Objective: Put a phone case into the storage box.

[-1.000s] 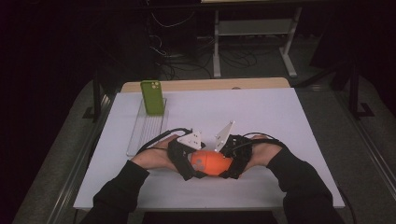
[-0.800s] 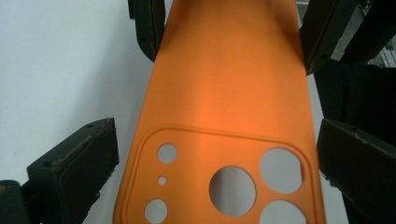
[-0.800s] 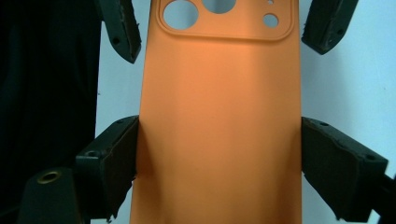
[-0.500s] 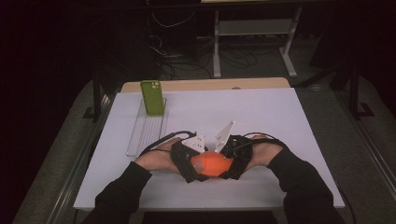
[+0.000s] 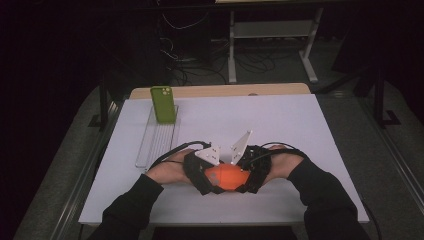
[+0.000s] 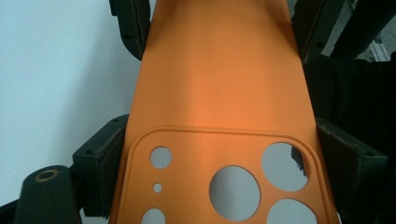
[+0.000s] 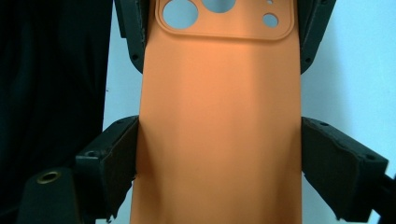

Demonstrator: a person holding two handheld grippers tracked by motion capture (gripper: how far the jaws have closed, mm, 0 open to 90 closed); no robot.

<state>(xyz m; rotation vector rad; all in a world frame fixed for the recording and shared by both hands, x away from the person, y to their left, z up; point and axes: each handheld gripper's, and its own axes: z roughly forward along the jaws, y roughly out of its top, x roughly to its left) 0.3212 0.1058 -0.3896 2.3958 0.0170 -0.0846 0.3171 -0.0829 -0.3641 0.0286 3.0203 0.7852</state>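
An orange phone case (image 5: pixel 227 177) hangs just above the white table top near its front edge, held between both grippers. My left gripper (image 5: pixel 209 179) grips the end with the camera cutouts. Its jaws have just been closing, and in the left gripper view the pads press both long edges of the case (image 6: pixel 219 84). My right gripper (image 5: pixel 248 176) is shut on the plain end. In the right gripper view its pads sit against both sides of the case (image 7: pixel 219 116). The far ends of each view show the other gripper's jaws on the case.
A green phone (image 5: pixel 164 104) stands upright at the far end of a clear ribbed rack (image 5: pixel 157 142) on the left of the white table top (image 5: pixel 290 125). A wooden strip runs along the far edge. Dark floor with cables and a desk frame lies beyond.
The left gripper's jaws have drawn in onto the case's left end. Both hands and the case have stayed where they were.
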